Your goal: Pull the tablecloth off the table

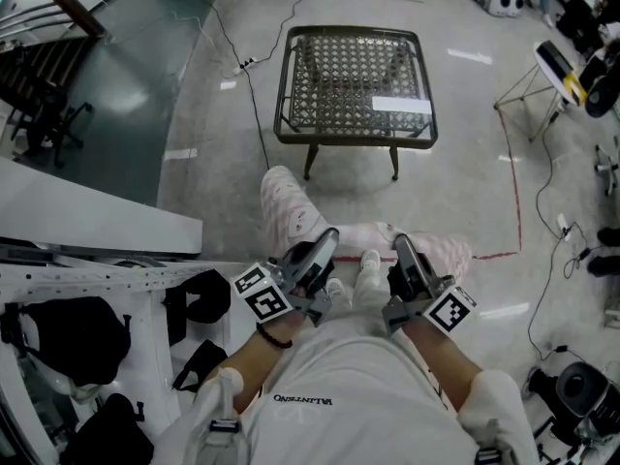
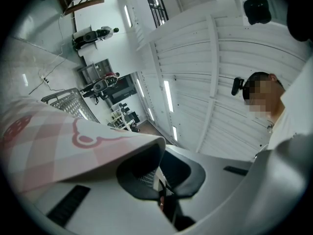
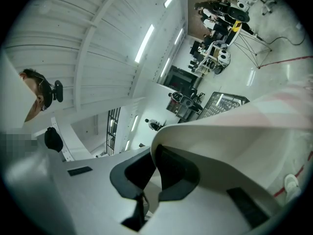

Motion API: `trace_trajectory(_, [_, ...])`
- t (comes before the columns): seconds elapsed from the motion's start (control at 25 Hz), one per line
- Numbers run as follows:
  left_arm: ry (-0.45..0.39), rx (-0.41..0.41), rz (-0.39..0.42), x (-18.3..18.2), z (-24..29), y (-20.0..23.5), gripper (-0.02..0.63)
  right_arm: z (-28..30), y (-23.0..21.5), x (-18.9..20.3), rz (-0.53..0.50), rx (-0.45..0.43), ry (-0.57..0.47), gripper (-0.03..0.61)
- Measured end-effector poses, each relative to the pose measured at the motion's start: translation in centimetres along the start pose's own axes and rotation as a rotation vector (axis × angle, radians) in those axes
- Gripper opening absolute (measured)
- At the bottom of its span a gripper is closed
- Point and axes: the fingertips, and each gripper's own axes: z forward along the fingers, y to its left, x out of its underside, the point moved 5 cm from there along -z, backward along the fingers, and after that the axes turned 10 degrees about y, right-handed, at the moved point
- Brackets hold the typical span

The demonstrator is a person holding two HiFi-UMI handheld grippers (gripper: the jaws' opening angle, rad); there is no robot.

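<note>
Pink checked tablecloth (image 1: 291, 211) is hanging clear of the bare mesh surface (image 1: 287, 95), nearer you; your left tongs (image 1: 315, 260) and right tongs (image 1: 405, 264) are both clenching it; pulling seems finished.

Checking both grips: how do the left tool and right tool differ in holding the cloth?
By the left tool the cloth stands in a tall fold; by the right tool it lies lower, spreading outward. In the left gripper view the left tool's jaw carries pink checks; in the right gripper view the right tool's carries a paler side. Both are shut on the cloth, which is off the table.
</note>
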Motion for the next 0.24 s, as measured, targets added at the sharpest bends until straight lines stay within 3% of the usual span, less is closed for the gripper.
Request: trace_trajectory(0.24, [0.001,-0.001,-0.002,0.18,0.17,0.20,0.003,-0.03,-0.24,-0.16,-0.008,0.006,0.004,0.012])
